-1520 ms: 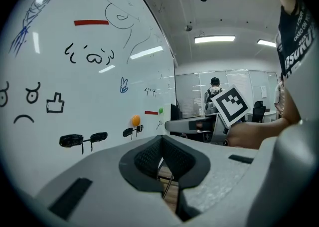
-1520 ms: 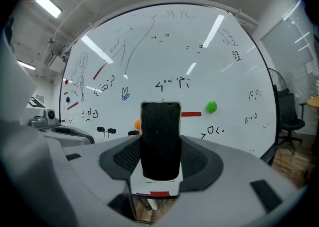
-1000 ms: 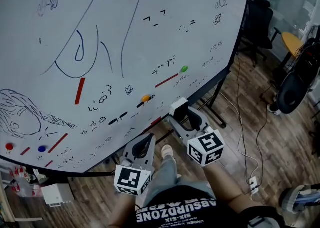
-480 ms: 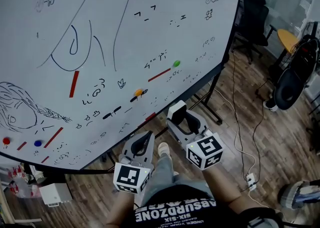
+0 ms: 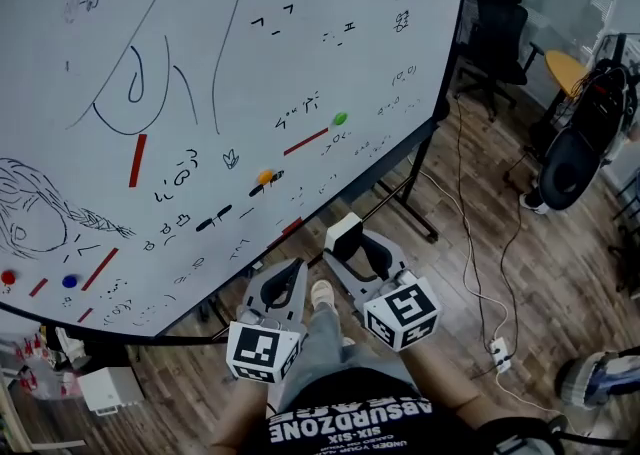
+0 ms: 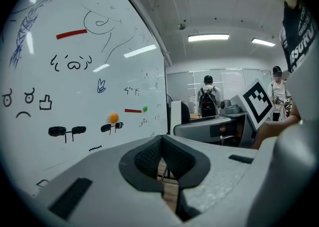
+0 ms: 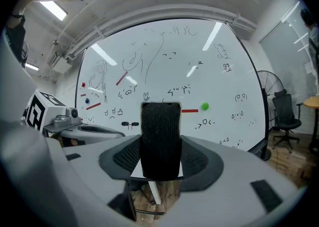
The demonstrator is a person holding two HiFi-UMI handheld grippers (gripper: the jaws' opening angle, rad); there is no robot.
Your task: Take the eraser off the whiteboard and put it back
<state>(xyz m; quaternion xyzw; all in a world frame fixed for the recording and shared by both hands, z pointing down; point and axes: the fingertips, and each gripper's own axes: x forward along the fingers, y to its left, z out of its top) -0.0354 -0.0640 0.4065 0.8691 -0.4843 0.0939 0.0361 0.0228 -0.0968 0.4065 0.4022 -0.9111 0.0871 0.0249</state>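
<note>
**Holding the eraser just short of the board**

Nearest me, the right gripper point(image 5: 345, 241) has its jaws clamped on the eraser point(image 7: 160, 136). The eraser stands upright between the pads with its black felt face turned back toward the gripper's camera. From the head view it shows as a pale block at the gripper's tip, off the whiteboard point(image 5: 300, 63) and near its lower edge.

To its left, the left gripper point(image 6: 160, 158) has its pads drawn together with nothing between them. It sits level with the right one, and the two are close but apart.

Below and between them I see the person's shoe point(image 5: 322, 293) on the wooden floor point(image 5: 470, 243).

Farther out, the whiteboard fills the left and centre, covered in doodles, with an orange magnet point(image 5: 264, 177) and a green magnet point(image 5: 340, 118) beside a red strip point(image 5: 305, 141).

At the far right stands a black office chair point(image 5: 495, 33).
</note>
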